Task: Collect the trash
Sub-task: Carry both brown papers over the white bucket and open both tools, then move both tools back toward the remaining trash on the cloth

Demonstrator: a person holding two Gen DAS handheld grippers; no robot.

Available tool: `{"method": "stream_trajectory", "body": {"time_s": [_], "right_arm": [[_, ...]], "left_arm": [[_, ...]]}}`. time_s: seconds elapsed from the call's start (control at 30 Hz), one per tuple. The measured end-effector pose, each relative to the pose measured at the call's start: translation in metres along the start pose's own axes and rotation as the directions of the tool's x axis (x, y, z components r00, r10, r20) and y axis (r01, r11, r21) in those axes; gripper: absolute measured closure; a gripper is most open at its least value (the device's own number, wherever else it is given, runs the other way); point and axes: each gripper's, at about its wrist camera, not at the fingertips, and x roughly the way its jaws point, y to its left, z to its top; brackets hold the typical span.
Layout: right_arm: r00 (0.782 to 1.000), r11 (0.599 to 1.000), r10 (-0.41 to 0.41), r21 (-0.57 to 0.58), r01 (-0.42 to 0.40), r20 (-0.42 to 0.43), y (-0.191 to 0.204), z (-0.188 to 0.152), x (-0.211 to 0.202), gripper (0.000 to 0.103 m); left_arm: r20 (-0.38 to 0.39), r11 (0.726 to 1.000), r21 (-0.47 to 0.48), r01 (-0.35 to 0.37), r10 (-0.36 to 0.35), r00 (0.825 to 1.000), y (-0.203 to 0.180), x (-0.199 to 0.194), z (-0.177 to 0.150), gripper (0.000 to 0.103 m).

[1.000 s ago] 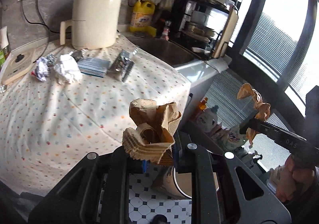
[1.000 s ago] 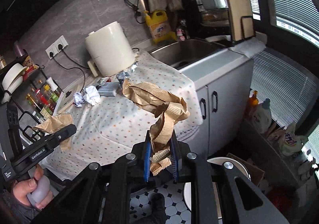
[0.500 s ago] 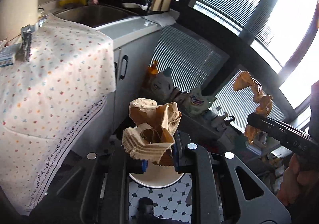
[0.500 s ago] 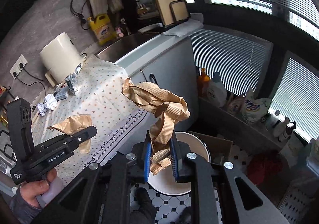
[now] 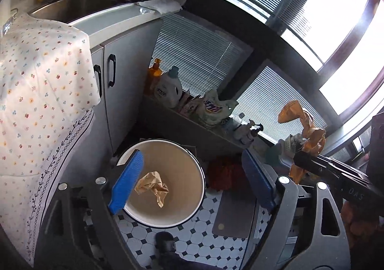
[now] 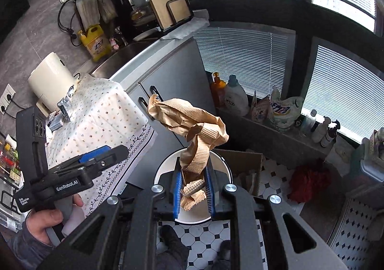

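Two handheld grippers hover over a round white waste bin [image 5: 165,219] that stands on a black-and-white tiled floor [image 5: 204,243], beside grey kitchen cabinets [image 5: 120,102].

The left gripper [image 5: 192,188] has its blue-padded jaws spread wide and opening, with nothing between them. Straight below, a crumpled wad of brown paper [image 5: 152,186] lies loose on the bottom of the bin.

The right gripper [image 6: 192,188] is clamped narrowly on a second piece of trash, a twisted strip of brown corrugated packing paper [image 6: 189,126]. The pads pinch its lower end, and the rest rises in a loose, kinked loop above the jaws. Seen from the right wrist, the bin rim [image 6: 165,164] shows just behind and below this gripper, so the paper appears to hang over the bin or close to it.

To the left, a bench draped in a flower-dotted white cloth [image 6: 105,111] holds more clutter, including a crumpled foil piece [image 6: 64,103] near a cream air fryer [image 6: 51,80].

The paper looks very light, soft and springy. It would likely crush flat under the pads without slipping and should fall freely once released, though a long trailing end could catch on the rim. A pinch near the dense, folded middle would probably control it better than the loose tail.
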Motion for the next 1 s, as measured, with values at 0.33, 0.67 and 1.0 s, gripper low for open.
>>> {"method": "stream_trajectory", "body": {"time_s": [0.33,0.67,1.0], "right_arm": [[0.996,0.993,0.084,-0.081,-0.087,-0.038,0.03,0.003,0.021,0.085],[0.986,0.975,0.149,-0.157,-0.159,-0.078,0.06,0.008,0.042,0.035],[0.979,0.954,0.189,-0.221,-0.202,-0.078,0.092,0.015,0.041,0.016]], "left_arm": [[0.073,0.987,-0.072,-0.145,0.15,0.986,0.03,-0.051,-0.002,0.009],[0.145,0.936,-0.193,-0.293,0.323,0.935,0.061,-0.122,-0.025,0.008],[0.184,0.865,-0.331,-0.376,0.45,0.874,0.083,-0.181,-0.064,0.007]]}}
